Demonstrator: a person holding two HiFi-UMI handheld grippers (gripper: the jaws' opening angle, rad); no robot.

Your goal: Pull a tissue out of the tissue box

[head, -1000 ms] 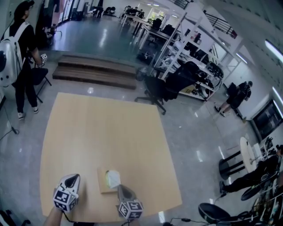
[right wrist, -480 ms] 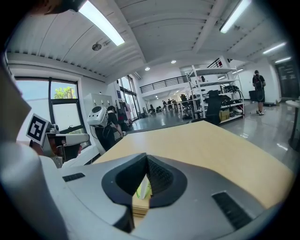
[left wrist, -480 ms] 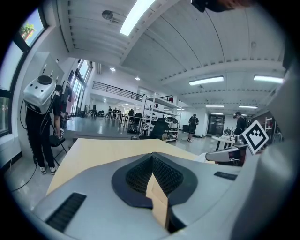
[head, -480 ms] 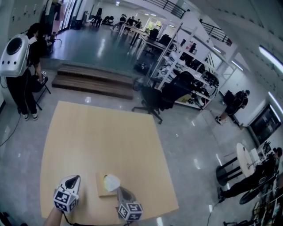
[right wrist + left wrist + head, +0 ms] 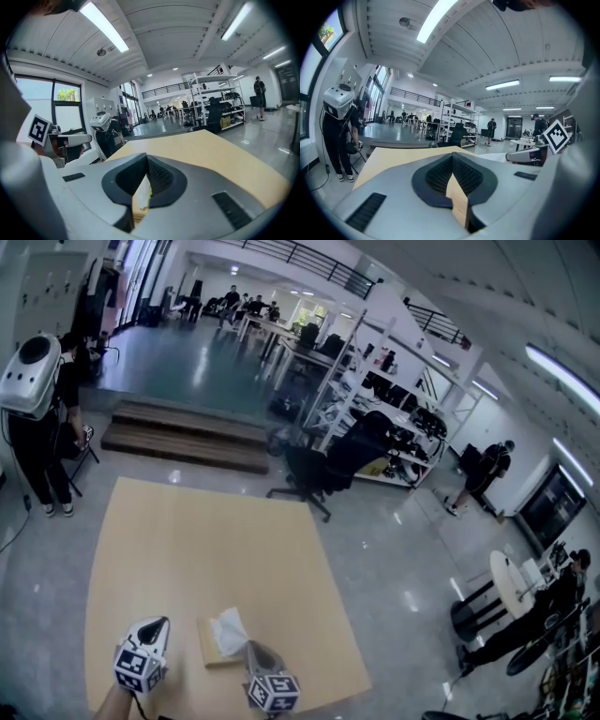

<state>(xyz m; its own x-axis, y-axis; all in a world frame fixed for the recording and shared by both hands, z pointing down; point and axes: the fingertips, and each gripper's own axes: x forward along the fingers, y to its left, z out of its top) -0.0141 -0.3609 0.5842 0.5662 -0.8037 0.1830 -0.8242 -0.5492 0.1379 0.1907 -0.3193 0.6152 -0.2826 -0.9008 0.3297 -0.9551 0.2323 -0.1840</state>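
Observation:
A flat tan tissue box (image 5: 208, 649) lies near the front edge of the light wooden table (image 5: 206, 540). A white tissue (image 5: 228, 630) stands up out of its slot, drawn towards my right gripper (image 5: 251, 646). That gripper hangs just right of the box and is shut on the tissue. In the right gripper view the white tissue (image 5: 140, 193) runs between the closed jaws of the right gripper (image 5: 146, 161), with the box (image 5: 137, 209) below. My left gripper (image 5: 160, 622) hovers left of the box, apart from it. The left gripper (image 5: 452, 157) is shut with nothing held.
A person with a white backpack (image 5: 36, 381) stands off the table's far left corner. Low wooden steps (image 5: 187, 432) and a black office chair (image 5: 314, 465) lie beyond the far edge. Shelving, desks and more people fill the room's right side.
The tissue has come further up out of the box, from a low tuft to a taller peak. Both grippers have risen a little above the table.

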